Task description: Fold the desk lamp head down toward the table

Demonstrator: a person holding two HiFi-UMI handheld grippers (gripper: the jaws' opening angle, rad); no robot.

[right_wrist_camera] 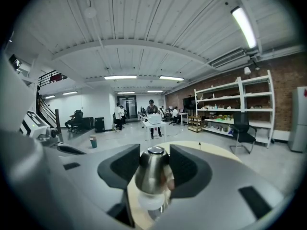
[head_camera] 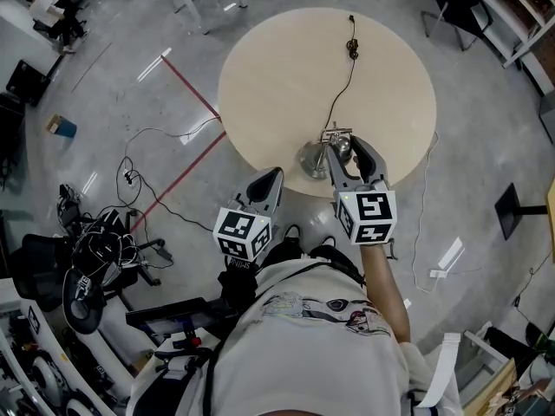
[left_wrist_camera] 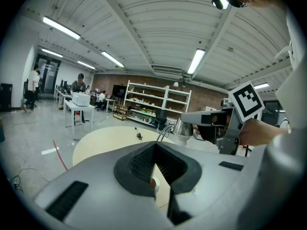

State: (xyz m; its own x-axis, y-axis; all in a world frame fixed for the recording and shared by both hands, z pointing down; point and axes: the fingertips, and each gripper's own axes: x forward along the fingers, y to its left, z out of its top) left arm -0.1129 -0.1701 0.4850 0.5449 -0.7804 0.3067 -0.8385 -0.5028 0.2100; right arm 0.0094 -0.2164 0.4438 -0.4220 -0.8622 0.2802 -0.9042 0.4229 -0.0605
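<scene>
The desk lamp stands at the near edge of the round table (head_camera: 286, 68), with a round metal base (head_camera: 310, 159) and a silver head (head_camera: 343, 146). My right gripper (head_camera: 344, 149) is shut on the lamp head, which sits between its black pads in the right gripper view as a steel cone (right_wrist_camera: 152, 171) over a white bulb. My left gripper (head_camera: 270, 178) hovers at the table's near edge, left of the base, shut and holding nothing. From the left gripper view (left_wrist_camera: 154, 166) I see the lamp head (left_wrist_camera: 183, 127) held up by the right gripper (left_wrist_camera: 206, 121).
The lamp's black cable (head_camera: 342, 85) runs across the table to an inline switch (head_camera: 352, 48) near the far edge. Office chairs and cables lie on the floor at left (head_camera: 95, 250). Shelves (left_wrist_camera: 153, 104) and people at desks stand far off.
</scene>
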